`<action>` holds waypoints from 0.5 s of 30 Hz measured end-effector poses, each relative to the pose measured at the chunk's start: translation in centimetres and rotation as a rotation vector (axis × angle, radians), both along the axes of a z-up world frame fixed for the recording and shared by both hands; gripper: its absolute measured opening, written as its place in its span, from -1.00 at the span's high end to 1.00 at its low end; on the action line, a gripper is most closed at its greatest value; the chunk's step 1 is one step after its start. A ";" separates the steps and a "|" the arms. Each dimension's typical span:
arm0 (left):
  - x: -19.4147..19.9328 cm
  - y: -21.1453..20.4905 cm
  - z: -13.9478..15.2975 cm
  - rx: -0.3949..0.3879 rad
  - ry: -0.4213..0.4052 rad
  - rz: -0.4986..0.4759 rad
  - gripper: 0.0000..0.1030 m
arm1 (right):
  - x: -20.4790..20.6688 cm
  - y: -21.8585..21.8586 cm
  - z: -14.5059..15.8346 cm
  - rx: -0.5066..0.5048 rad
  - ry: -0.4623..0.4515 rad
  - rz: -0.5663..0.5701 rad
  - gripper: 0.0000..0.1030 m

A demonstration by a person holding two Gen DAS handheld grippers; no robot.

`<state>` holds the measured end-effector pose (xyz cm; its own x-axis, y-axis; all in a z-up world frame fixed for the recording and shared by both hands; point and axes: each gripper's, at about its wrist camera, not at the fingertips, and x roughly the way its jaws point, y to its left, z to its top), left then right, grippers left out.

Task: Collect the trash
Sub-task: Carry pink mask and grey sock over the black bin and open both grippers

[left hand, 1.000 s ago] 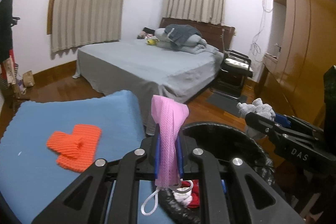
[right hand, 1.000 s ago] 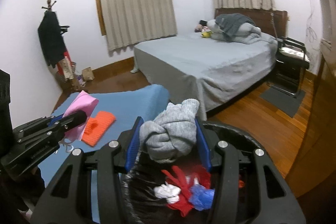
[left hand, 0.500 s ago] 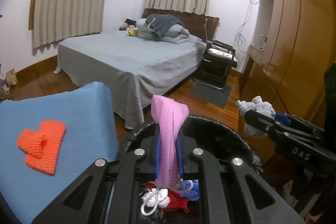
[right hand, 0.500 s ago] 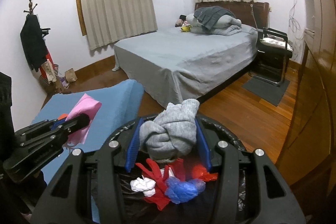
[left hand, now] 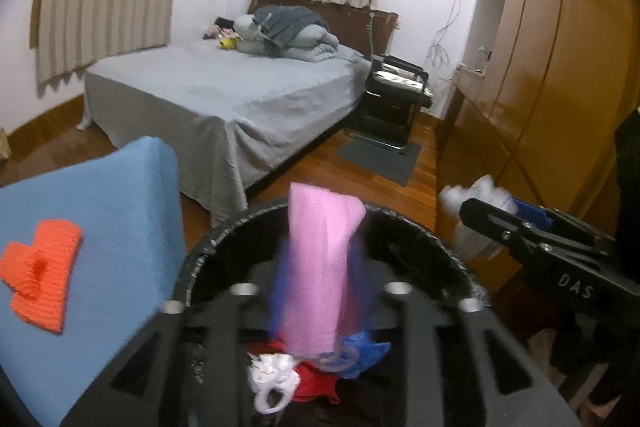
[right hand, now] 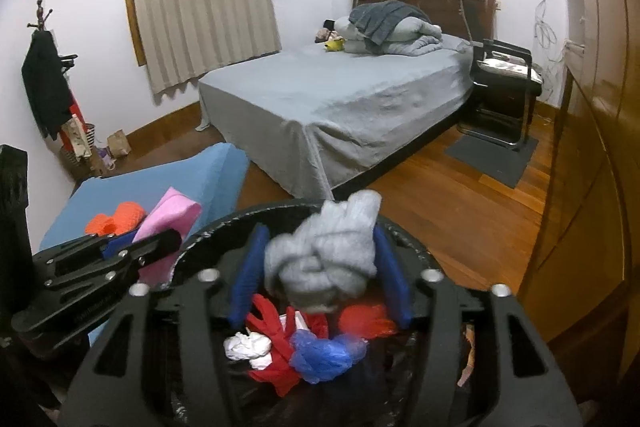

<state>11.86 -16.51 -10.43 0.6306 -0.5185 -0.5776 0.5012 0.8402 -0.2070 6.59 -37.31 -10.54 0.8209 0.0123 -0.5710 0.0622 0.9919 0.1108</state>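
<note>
Over the bin, already holding scraps, both hand-held grippers' jaws have just been opening, left freeing the mask, right the sock; an orange cloth remains on the bench.

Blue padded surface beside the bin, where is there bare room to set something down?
The blue padded surface is bare from the orange knitted piece back to its far corner toward the grey bed. Crowded: the black round bin, already holding red, white and blue scraps, with both hand-held grippers over it.
</note>
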 end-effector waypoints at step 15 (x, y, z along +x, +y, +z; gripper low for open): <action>-1.1 6.3 2.6 0.042 -0.109 0.178 -0.60 | -0.2 1.3 1.6 -0.006 -0.074 0.017 -0.89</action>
